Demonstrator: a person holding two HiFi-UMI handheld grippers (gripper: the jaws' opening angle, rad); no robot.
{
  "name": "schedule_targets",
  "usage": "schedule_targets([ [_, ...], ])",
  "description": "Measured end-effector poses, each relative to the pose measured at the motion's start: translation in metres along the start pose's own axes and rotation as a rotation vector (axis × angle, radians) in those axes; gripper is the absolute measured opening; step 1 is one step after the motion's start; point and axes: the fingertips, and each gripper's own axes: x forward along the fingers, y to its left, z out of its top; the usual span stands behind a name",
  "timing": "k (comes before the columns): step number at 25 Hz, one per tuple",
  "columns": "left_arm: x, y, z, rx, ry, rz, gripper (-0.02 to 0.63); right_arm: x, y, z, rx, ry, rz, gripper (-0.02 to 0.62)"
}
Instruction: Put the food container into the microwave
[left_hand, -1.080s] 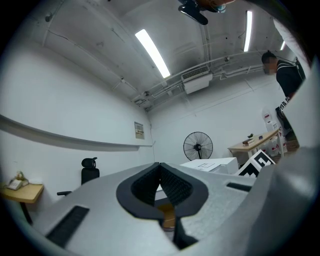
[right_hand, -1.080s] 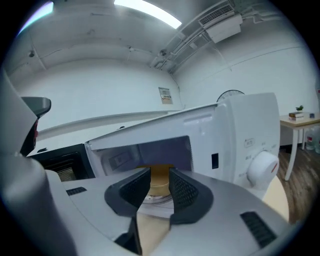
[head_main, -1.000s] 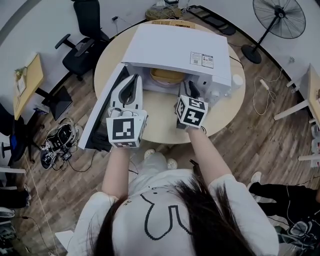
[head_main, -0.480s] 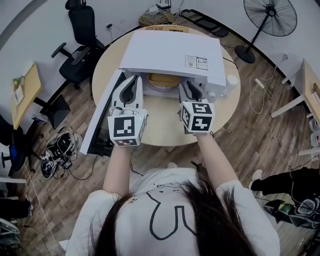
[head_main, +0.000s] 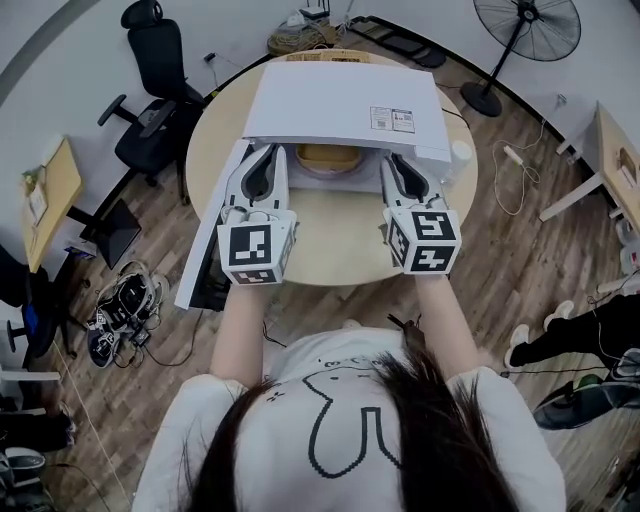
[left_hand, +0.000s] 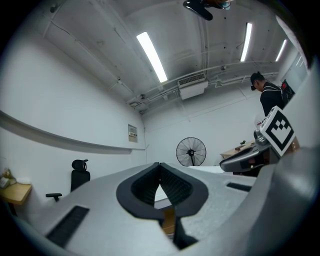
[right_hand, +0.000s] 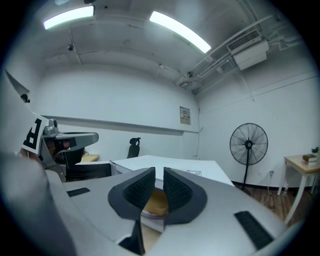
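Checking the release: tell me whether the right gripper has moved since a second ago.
Yes: right gripper shifted right along the microwave front, toward its right corner; jaws just closing, nothing between them.

microwave (head_main: 340, 100): white
food container (head_main: 328, 157): tan
worktop (head_main: 330, 245): pale wood
left tongs (left_hand: 160, 166): grey, black ribbed pads (right tongs (right_hand: 159, 172) alike)
marker cubes (head_main: 255, 255): black-and-white squares
floor (head_main: 500, 250): brown wood planks
chair (head_main: 160, 60): black

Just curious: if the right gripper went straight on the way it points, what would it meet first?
The right gripper, whose empty jaws have just been closing, would probably meet the food container inside the open microwave; depth is unclear.
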Motion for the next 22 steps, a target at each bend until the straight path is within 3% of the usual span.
schedule_targets([
  [6, -0.004, 0.006, 0.010, 0.006, -0.024, -0.005, 0.009, -0.026, -0.003, 0.038, -0.081, -0.101, -0.035, 0.043],
  [15, -0.007, 0.012, 0.024, 0.029, -0.040, -0.029, 0.009, -0.047, 0.001, 0.061, -0.086, -0.152, 0.005, 0.033],
  [22, -0.011, 0.011, 0.035, 0.042, -0.069, -0.040, 0.009, -0.055, 0.003, 0.067, -0.156, -0.156, -0.037, 0.029],
])
